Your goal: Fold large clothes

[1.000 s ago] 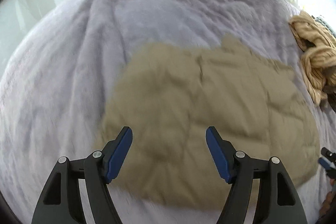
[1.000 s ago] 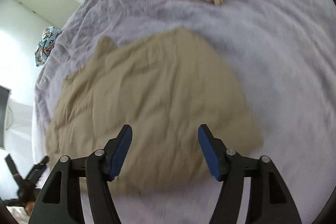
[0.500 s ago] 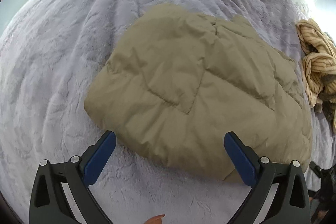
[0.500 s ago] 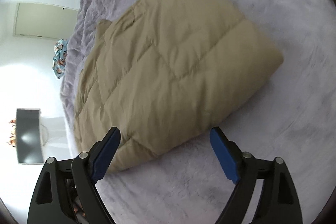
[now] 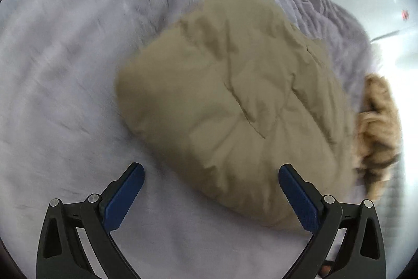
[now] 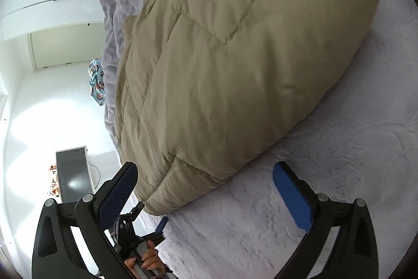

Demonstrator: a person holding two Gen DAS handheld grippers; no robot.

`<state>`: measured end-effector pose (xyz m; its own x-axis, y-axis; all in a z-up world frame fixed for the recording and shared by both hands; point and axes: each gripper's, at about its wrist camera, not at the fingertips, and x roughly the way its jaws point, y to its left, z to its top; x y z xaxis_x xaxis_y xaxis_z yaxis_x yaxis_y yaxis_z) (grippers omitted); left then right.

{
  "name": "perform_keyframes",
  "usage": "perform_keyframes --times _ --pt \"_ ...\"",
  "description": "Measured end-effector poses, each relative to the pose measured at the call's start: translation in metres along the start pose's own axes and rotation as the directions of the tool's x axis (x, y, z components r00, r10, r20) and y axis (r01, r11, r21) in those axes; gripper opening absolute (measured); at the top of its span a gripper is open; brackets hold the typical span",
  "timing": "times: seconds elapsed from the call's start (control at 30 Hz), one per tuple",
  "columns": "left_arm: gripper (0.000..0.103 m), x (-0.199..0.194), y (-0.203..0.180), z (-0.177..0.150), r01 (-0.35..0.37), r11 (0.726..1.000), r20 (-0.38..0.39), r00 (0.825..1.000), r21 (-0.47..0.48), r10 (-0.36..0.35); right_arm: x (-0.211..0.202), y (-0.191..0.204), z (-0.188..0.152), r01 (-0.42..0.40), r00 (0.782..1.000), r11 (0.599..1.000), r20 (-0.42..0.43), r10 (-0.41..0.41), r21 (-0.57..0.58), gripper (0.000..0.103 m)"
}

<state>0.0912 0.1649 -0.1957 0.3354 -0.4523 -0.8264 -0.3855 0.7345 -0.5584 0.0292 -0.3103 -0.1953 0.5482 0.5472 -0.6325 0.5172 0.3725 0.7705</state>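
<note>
Since a second ago both grippers have widened and drawn back. The folded jacket (image 6: pixel 235 64) lies on the bedspread (image 6: pixel 339 187), running lower left to upper right; right gripper (image 6: pixel 203 190), fingers apart, sits nearer its corner than the empty left gripper (image 5: pixel 209 190).

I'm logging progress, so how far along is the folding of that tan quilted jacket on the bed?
Done: the tan quilted puffy jacket lies folded into a compact bundle on the lilac fleece blanket. In hand: nothing; the left gripper and right gripper are both open, clear of it. Left: the crumpled yellow striped garment beyond looks unfolded.
</note>
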Motion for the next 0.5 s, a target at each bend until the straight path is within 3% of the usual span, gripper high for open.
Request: perform_keyframes --times 0.07,0.27,0.5 --pt "0.103 0.003 0.006 0.000 0.060 0.997 -0.003 0.998 -0.046 -0.060 0.005 0.002 0.001 -0.002 1.000 1.000 -0.015 0.002 -0.001 0.103" --pt "0.103 0.008 -0.006 0.006 0.083 0.997 0.028 0.996 0.003 -0.083 0.014 0.004 0.007 0.008 1.000 1.000 -0.014 -0.008 -0.008 0.103" --pt "0.103 0.032 -0.029 0.020 0.088 0.996 0.026 0.996 0.035 -0.089 0.029 0.003 0.023 -0.085 0.996 0.996 0.016 0.085 0.037 0.103"
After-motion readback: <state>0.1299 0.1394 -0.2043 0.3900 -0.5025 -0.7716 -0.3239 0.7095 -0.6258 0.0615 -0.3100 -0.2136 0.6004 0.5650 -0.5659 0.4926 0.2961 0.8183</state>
